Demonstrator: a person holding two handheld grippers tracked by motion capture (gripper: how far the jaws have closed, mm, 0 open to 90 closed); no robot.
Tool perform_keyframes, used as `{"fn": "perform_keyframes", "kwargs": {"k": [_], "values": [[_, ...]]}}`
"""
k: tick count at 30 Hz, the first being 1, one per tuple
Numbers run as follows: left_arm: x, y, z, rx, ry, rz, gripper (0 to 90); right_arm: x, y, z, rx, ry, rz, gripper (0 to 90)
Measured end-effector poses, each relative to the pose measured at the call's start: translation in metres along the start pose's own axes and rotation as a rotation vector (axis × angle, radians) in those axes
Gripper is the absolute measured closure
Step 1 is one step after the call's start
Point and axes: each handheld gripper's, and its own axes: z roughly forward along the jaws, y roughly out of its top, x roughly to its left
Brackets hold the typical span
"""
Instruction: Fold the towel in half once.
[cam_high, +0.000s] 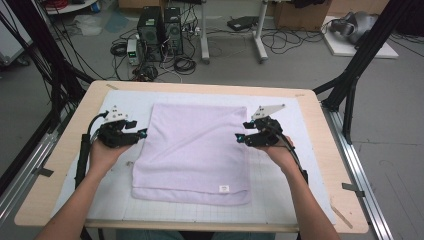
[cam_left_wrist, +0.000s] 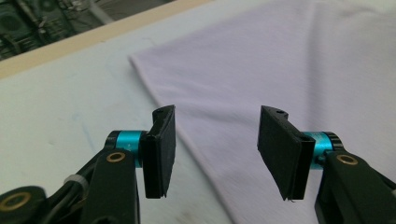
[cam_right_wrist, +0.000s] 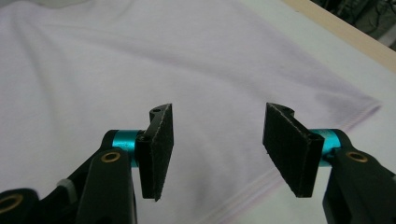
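A pale lilac folded towel (cam_high: 192, 150) lies flat in the middle of the table, a small white label near its front right corner. My left gripper (cam_high: 141, 134) hovers at the towel's left edge, jaws apart and empty; the left gripper view has the towel (cam_left_wrist: 280, 70) edge running between the pads (cam_left_wrist: 161, 149). At the towel's right edge my right gripper (cam_high: 239, 137) also stands open with nothing in it. In the right gripper view the towel (cam_right_wrist: 140, 60) lies beneath its spread pads (cam_right_wrist: 159, 149).
The towel rests on a white gridded mat (cam_high: 280, 200) over a wooden table (cam_high: 330, 150). Black frame posts stand at both far sides. Computer towers (cam_high: 160, 30) and cables lie on the floor beyond the table.
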Motion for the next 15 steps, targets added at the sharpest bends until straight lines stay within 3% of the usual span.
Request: {"fn": "perform_keyframes", "kwargs": {"k": [5, 7, 9, 12, 15], "values": [[-0.028, -0.024, -0.019, 0.001, -0.054, 0.070, 46.9, 0.033, -0.018, -0.009, -0.028, 0.053, -0.031, 44.7], [-0.036, -0.036, -0.026, -0.015, -0.076, 0.067, 47.3, 0.044, -0.028, -0.013, -0.036, 0.084, -0.042, 46.7], [-0.043, -0.045, -0.030, 0.000, -0.088, 0.084, 49.3, 0.054, -0.036, -0.016, -0.024, 0.109, -0.056, 50.1], [-0.052, -0.058, -0.038, -0.014, -0.131, 0.092, 55.5, 0.068, -0.049, -0.020, -0.021, 0.144, -0.089, 53.1], [-0.059, -0.067, -0.043, 0.003, -0.169, 0.116, 63.7, 0.076, -0.061, -0.022, -0.009, 0.161, -0.098, 56.2]]}}
